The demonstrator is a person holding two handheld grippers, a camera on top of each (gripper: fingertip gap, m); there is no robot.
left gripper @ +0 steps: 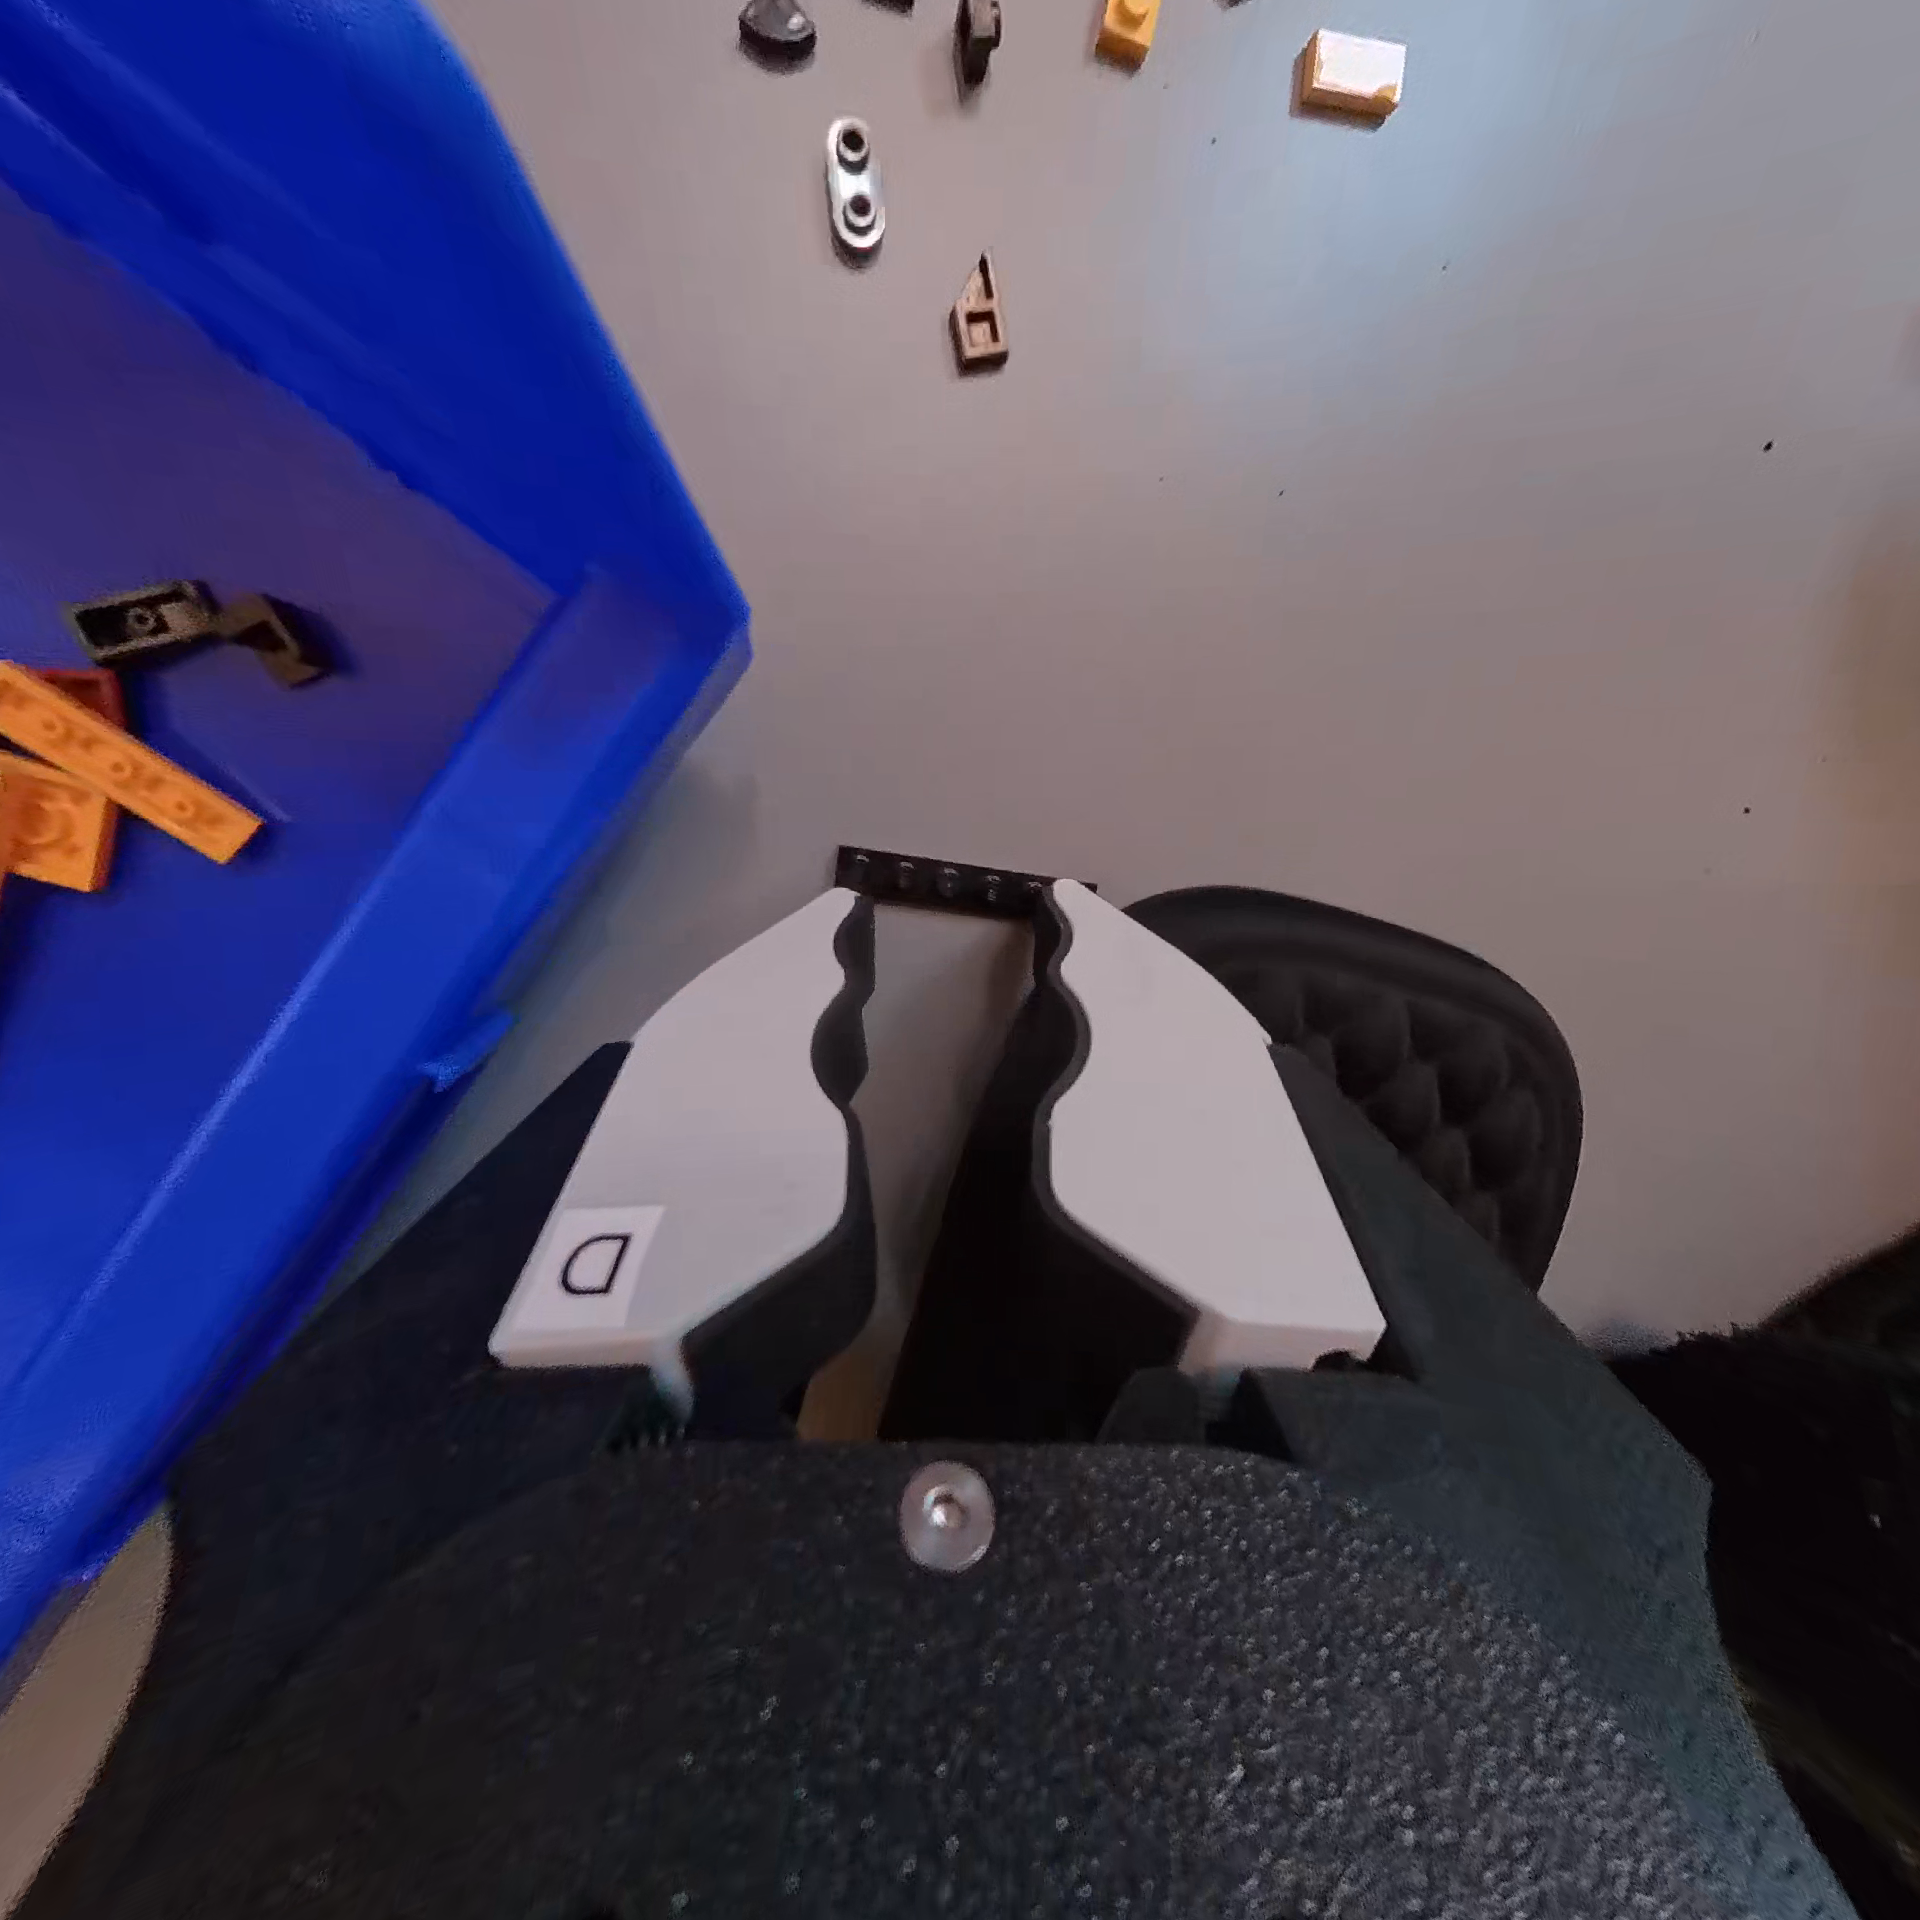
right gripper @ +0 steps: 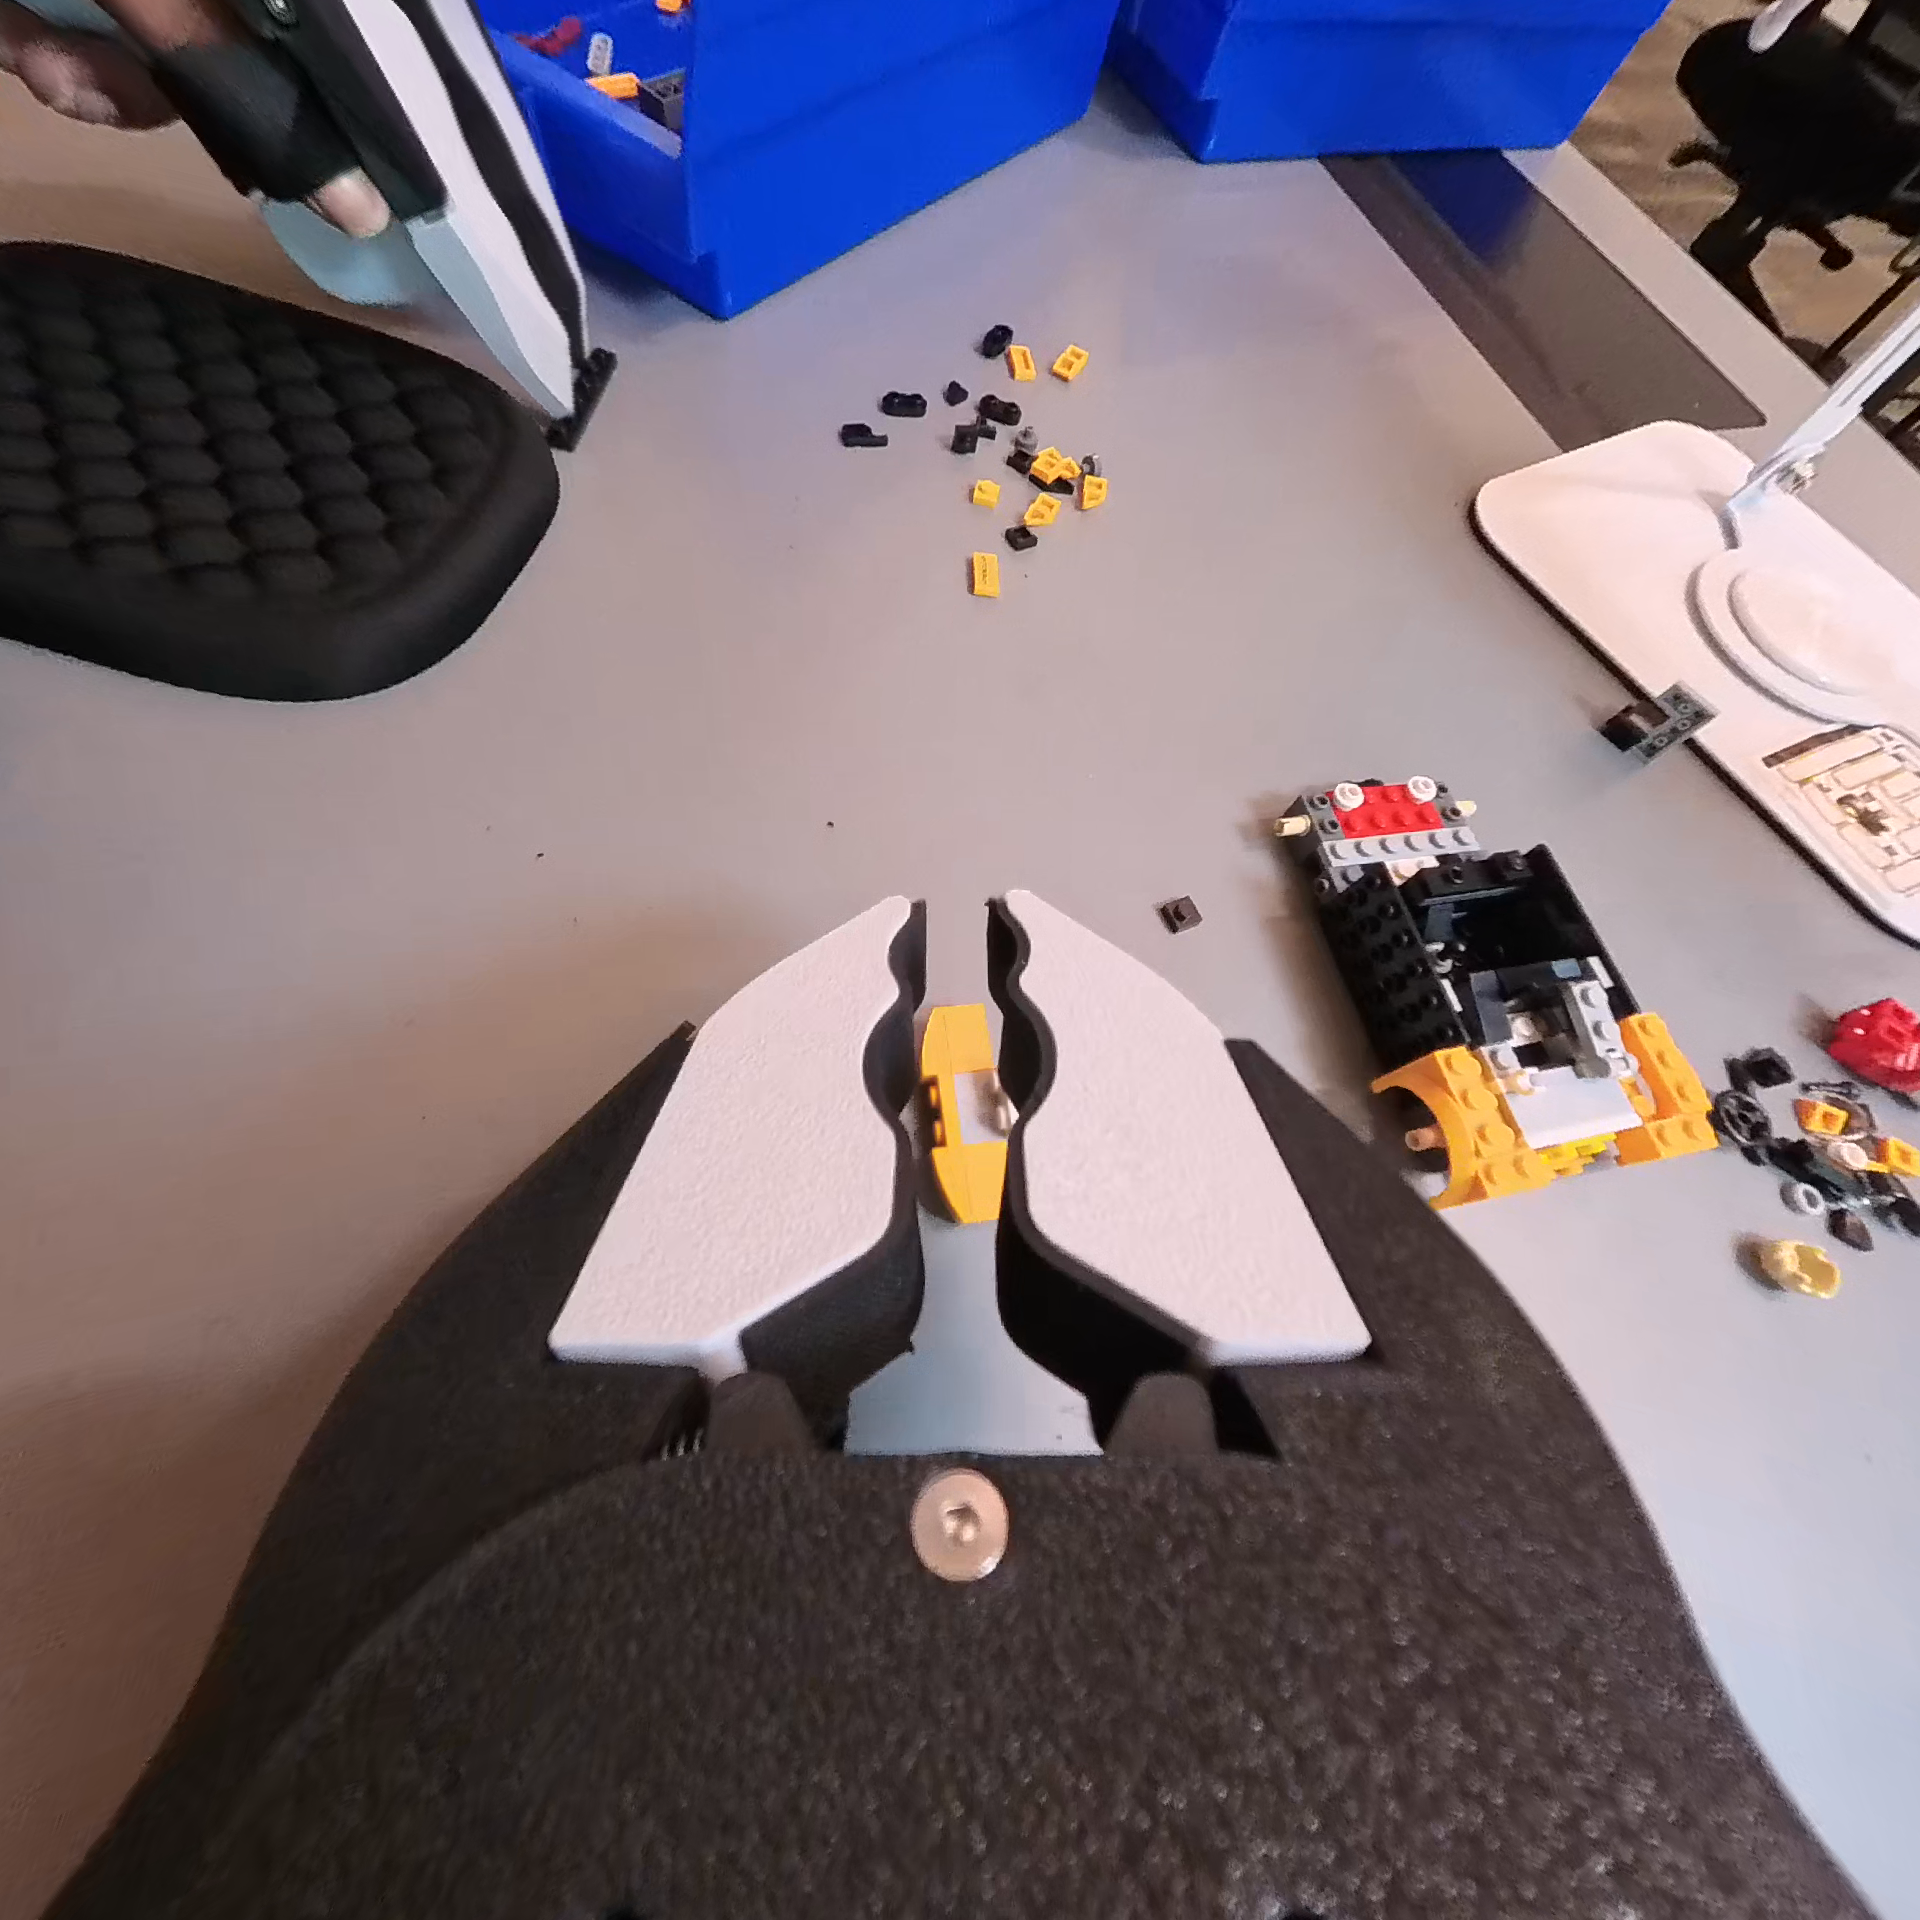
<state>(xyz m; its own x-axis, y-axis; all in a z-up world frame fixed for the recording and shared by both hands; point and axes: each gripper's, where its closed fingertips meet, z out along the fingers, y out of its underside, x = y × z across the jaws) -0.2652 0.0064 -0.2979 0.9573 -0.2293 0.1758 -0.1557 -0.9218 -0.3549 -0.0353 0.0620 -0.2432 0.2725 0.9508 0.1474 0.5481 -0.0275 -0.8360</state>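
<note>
The left gripper (left gripper: 956,899) has its fingers apart, their tips set at the two ends of a long black studded strip (left gripper: 945,881) that lies on the grey worktop (left gripper: 1351,623); whether the pads press on it I cannot tell. A blue bin (left gripper: 582,748) sits just to its left and a black padded cushion (left gripper: 1434,1039) to its right. The right gripper (right gripper: 956,920) is clamped on a yellow curved brick piece (right gripper: 961,1101), held deep between the fingers. A half-built black and yellow toy car (right gripper: 1486,997) stands nearby on its right.
</note>
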